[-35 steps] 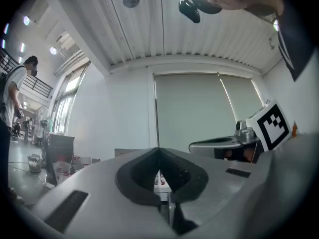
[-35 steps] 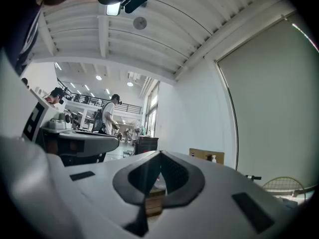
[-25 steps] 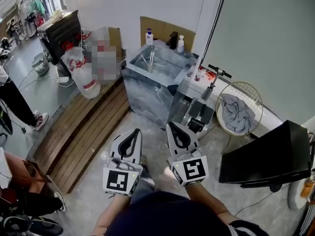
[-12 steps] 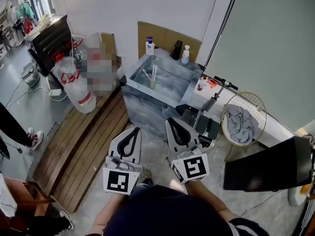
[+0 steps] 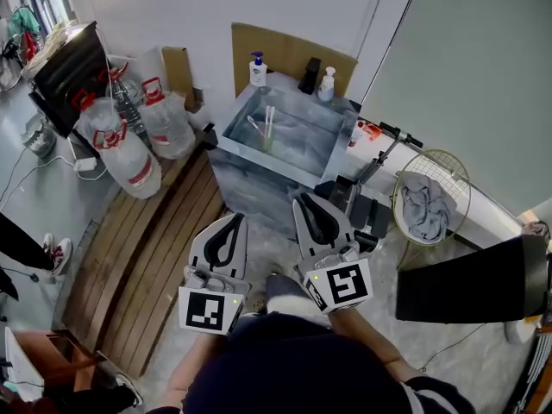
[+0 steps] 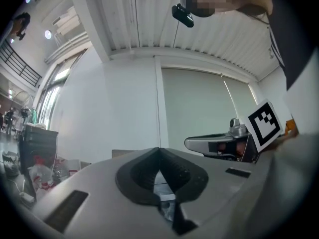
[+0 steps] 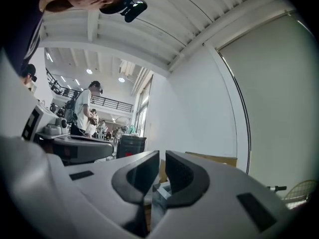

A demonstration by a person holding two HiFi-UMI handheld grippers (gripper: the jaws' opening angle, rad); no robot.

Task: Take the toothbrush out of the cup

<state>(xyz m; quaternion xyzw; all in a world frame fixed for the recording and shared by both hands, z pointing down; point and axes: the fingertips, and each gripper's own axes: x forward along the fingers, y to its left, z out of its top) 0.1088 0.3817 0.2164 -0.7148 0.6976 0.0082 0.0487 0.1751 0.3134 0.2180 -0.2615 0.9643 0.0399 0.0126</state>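
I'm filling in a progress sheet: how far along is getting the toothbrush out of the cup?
Done: nothing yet. The toothbrushes stand in the cup on the counter.
In hand: the left gripper and right gripper are both shut and empty, held well short of the counter.
Left: reach the cup, open a gripper, close on a toothbrush and lift it out.

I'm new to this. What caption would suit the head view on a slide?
A person's left gripper and right gripper, jaws shut, face a grey counter where toothbrushes stand in a cup.
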